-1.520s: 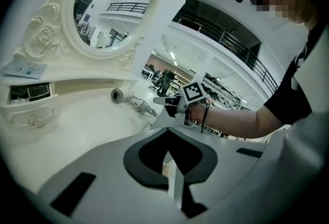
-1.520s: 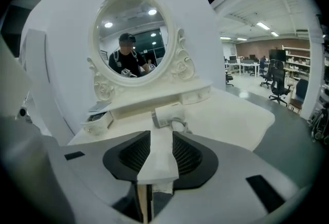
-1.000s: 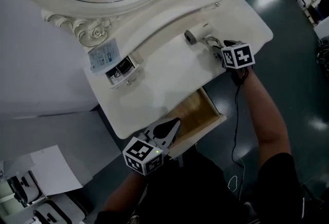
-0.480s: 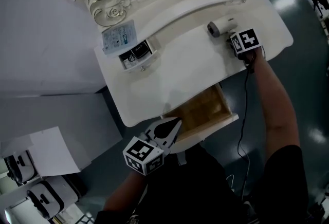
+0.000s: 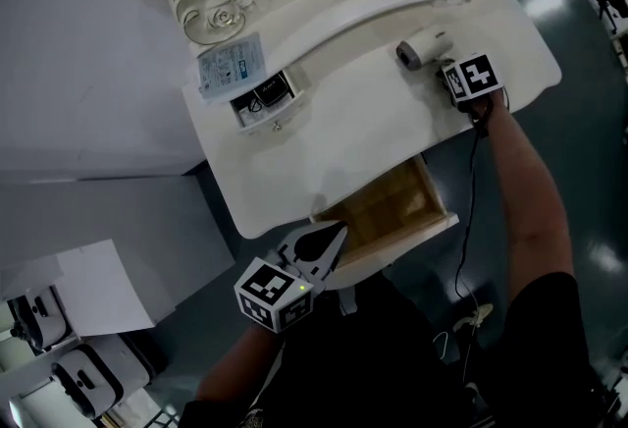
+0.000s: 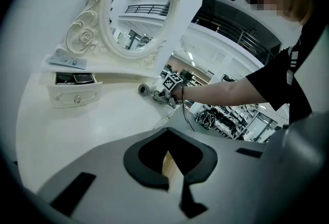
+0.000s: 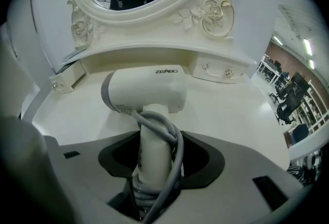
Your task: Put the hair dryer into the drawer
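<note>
White hair dryer [image 7: 146, 89] lies on the desk [image 5: 334, 127]. Its barrel sits crosswise just beyond the fingertips of the right gripper [image 7: 154, 169], and its handle runs back between the fingers. A grey cord [image 7: 174, 148] is wound round the handle in loose coils, bunched at the butt end deep between the fingers.

Handling, judged: hard, smooth plastic shell, stiff. Likely light but head-heavy, so it may swing nose-down if taken at the butt. The cord wrap is soft and could shift or unwind under the pads. The best hold looks to be on the handle, close up under the barrel, squeezing handle and cord together.

Right fingers: spread wide and closing on the handle. A dark gap shows on either side, so no firm pinch yet.

Other hand: left gripper [image 6: 167, 166], fingers pressed together at the tips, nothing between them. It hovers at the near desk edge. The open drawer [image 5: 392, 210] is just beyond its fingertips, wooden floor showing. The drawer is well apart from the right fingers, so the dryer needs a lift and a carry across the desk.
</note>
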